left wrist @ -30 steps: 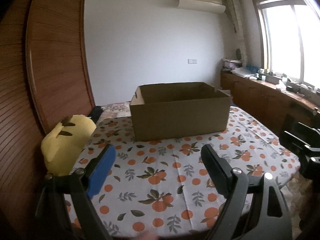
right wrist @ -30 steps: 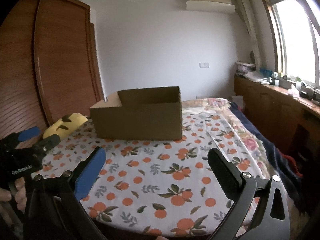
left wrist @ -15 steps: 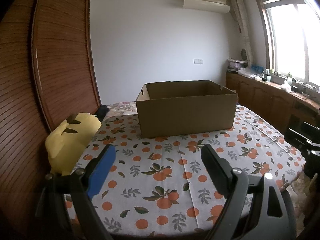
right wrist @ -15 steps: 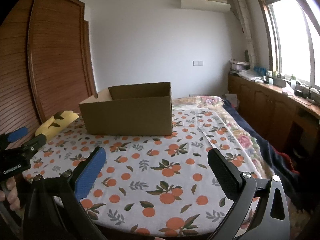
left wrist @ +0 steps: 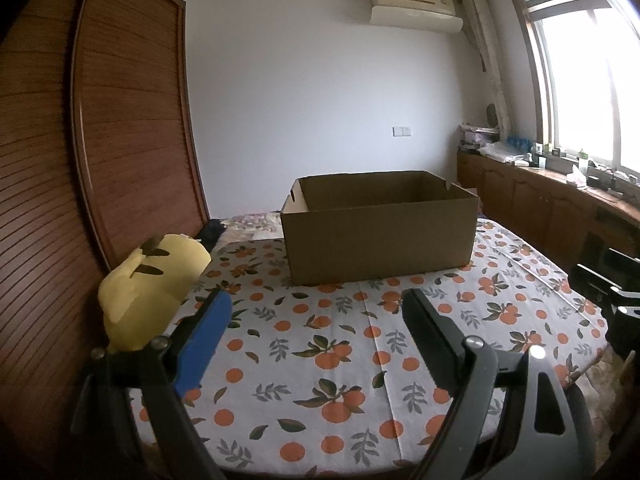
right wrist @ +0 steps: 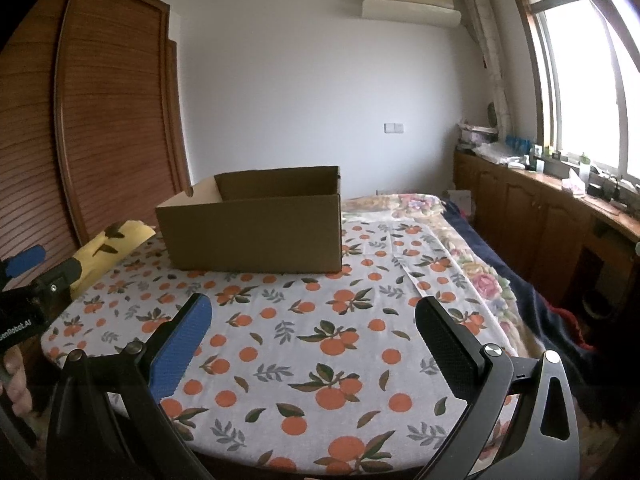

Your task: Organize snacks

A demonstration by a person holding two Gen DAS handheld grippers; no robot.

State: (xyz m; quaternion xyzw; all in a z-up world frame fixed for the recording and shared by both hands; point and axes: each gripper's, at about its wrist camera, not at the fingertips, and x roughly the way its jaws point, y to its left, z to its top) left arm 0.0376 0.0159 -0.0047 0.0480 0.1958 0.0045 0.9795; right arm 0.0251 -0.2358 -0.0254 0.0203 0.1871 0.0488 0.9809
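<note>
Both tongs (left wrist: 316, 308) (right wrist: 316, 312) gape empty; cardboard box (left wrist: 380, 236), contents seemingly hidden, sits well ahead.

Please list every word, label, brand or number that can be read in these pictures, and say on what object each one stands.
"enRobot.AI", white letters on the black body of the left hand-held gripper, seen in the right wrist view; its beginning is cut off by the picture edge.
Cardboard box: no print shows on the sides in view.
Air conditioner: no readable label.
Items on the window counter: too small to read.
</note>
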